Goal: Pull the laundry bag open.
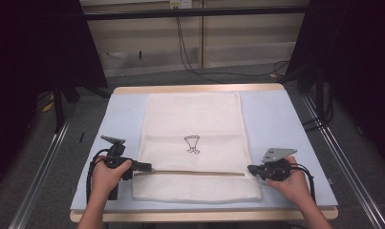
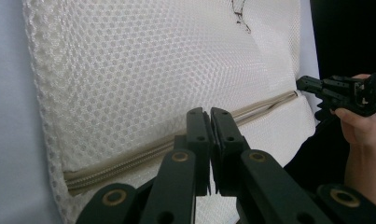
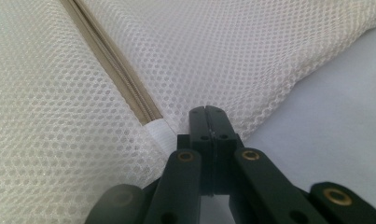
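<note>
I see the mesh bag flat on the blue table. Left gripper and right gripper, both jaws closed on nothing, flank its zipper; 2 cables behind.

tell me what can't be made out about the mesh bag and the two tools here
- Zipper pull: left gripper view, the left tool covers that stretch of the zipper.
- Whether the right tool pinches the mesh bag: its tips hide the contact.
- Black drawing: high view, too small to identify.
</note>
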`<state>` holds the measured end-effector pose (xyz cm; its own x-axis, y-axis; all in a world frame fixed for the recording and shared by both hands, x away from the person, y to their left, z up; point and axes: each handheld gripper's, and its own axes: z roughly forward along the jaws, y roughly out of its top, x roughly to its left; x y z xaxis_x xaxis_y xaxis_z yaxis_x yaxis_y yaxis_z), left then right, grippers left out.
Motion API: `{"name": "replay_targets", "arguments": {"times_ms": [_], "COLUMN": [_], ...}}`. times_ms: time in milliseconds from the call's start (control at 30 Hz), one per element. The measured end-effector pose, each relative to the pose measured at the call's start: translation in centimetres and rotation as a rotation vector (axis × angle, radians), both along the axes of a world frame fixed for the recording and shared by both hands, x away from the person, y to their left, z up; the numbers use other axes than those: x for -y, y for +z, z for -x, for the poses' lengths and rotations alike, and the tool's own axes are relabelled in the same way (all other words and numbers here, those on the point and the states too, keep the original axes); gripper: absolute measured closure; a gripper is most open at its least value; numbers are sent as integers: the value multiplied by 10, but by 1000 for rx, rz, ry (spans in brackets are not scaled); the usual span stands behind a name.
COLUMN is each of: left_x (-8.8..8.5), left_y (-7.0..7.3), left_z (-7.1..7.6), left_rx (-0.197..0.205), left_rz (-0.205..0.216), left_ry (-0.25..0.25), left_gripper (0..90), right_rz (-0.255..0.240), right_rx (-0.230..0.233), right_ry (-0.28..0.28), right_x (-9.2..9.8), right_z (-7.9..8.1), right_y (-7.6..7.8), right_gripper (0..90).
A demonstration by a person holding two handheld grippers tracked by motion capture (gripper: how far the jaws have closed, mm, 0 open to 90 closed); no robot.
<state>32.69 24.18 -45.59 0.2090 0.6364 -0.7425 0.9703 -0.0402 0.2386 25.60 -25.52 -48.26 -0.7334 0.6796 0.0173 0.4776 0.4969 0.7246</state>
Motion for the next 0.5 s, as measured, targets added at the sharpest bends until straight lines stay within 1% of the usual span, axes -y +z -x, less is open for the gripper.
{"name": "replay_targets", "arguments": {"times_ms": [100, 167, 200, 300, 500], "left_x": [-1, -1, -2, -3, -4], "left_y": [-1, -1, -1, -1, 0], "left_z": [1, 2, 2, 3, 3], "left_rx": [8, -2, 0, 3, 4], "left_rz": [-2, -6, -10, 8, 7], "left_ry": [-8, 3, 7, 6, 3], "left_gripper": [872, 873, 873, 872, 872], "right_rz": [1, 1, 2, 2, -2], "right_rx": [0, 0, 0, 0, -2], "right_ry": [1, 1, 1, 3, 4], "right_x": [0, 0, 0, 0, 0], "right_z": [0, 0, 0, 0, 0], "right_y": [0, 0, 0, 0, 0], "right_gripper": [900, 900, 900, 900, 900]}}
